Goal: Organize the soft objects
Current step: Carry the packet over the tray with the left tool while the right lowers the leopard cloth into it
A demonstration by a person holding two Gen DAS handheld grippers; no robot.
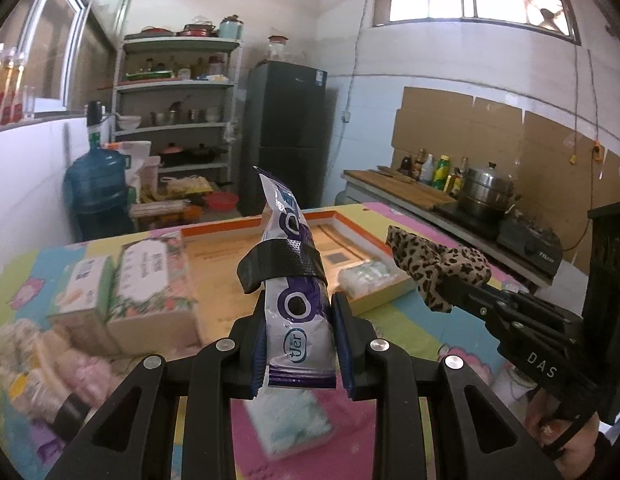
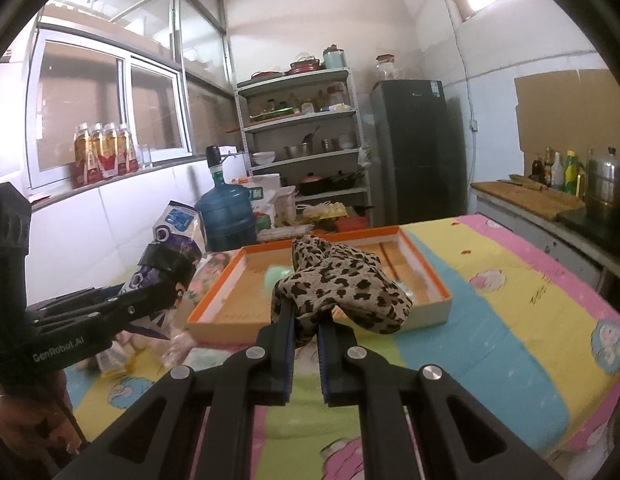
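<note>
My left gripper (image 1: 298, 320) is shut on a silver and purple soft pack (image 1: 292, 280) bound with black tape, held upright above the table. It also shows in the right wrist view (image 2: 166, 256). My right gripper (image 2: 306, 316) is shut on a leopard-print cloth (image 2: 337, 280), held above the near edge of the orange-rimmed tray (image 2: 425, 264). The cloth also shows in the left wrist view (image 1: 437, 268), with the tray (image 1: 361, 236) behind it.
Tissue boxes (image 1: 146, 276) and loose soft packets (image 1: 34, 360) lie left of the tray on a colourful mat (image 2: 509, 320). A clear packet (image 1: 365, 276) lies in the tray. A pale green pack (image 1: 294, 420) lies below my left gripper. Shelves, a fridge and a stove counter stand behind.
</note>
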